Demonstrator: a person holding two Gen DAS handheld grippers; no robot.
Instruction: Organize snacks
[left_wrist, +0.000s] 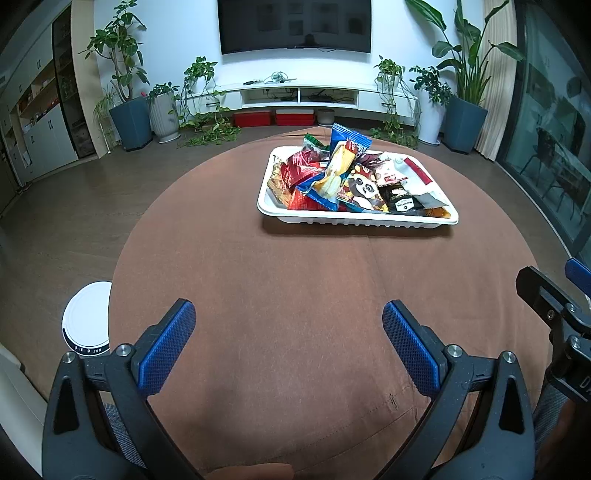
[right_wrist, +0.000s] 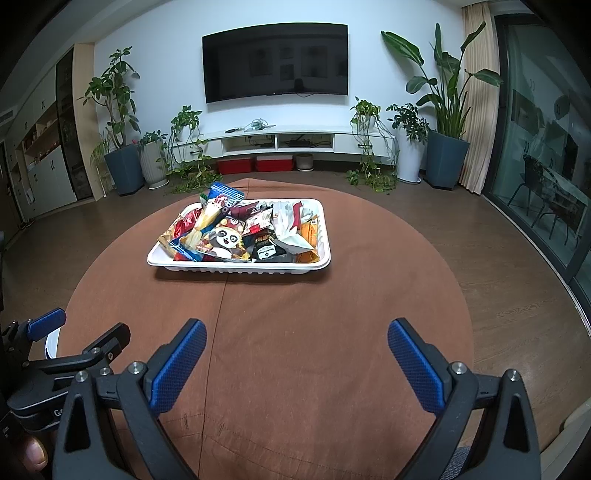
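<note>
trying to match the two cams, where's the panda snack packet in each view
Left wrist: the panda packet lies at the near edge of the white tray, right of centre.
Right wrist: the panda packet lies near the tray's front rim, left of centre.
Shared landmark: the wall TV.

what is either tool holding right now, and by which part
Nothing is held. The left tool and right tool are both open over the brown cloth, short of the snack tray.

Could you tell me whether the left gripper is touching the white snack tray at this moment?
Apart. The left wrist view shows the left gripper with open jaws, and a wide stretch of bare brown tablecloth between it and the white snack tray.
</note>
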